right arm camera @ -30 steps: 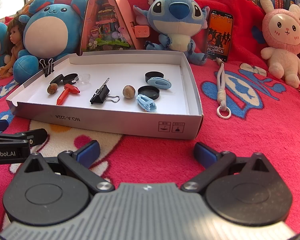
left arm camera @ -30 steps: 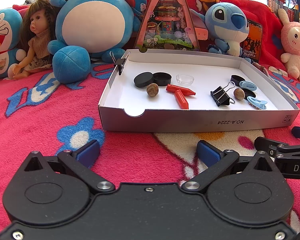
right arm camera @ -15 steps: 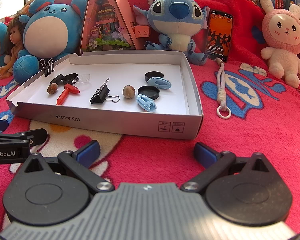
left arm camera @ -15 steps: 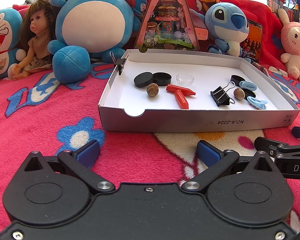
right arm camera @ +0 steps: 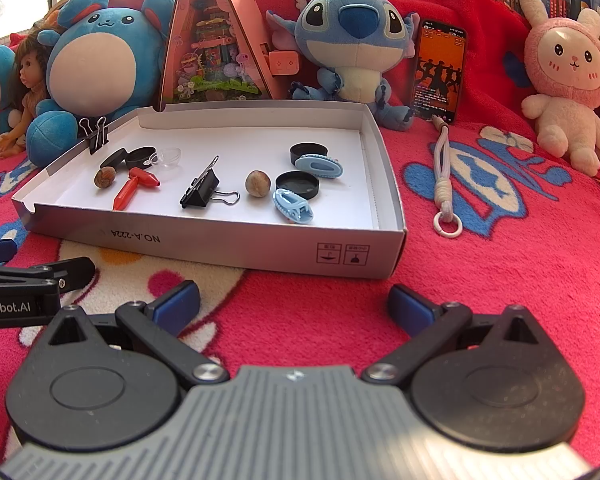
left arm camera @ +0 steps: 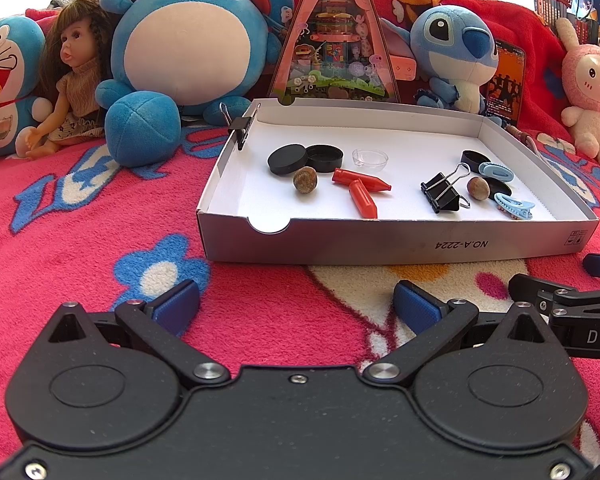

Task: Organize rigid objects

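Both the left gripper (left arm camera: 296,300) and right gripper (right arm camera: 294,300) rest low in frame, fingers spread wide and empty. The small items lie inside the box (left arm camera: 380,240) at centre frame. That fits either sorting ahead or sorting finished.

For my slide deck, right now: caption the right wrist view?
Open right gripper hovers before a white box of binder clips, caps, nuts and hair clips, plush toys behind.

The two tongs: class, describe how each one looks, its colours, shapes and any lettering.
The left tongs have a plain black body with two round discs, silver screws and blue fingertips. The right tongs match, but with a grey ribbed centre. White lettering marks both sides.
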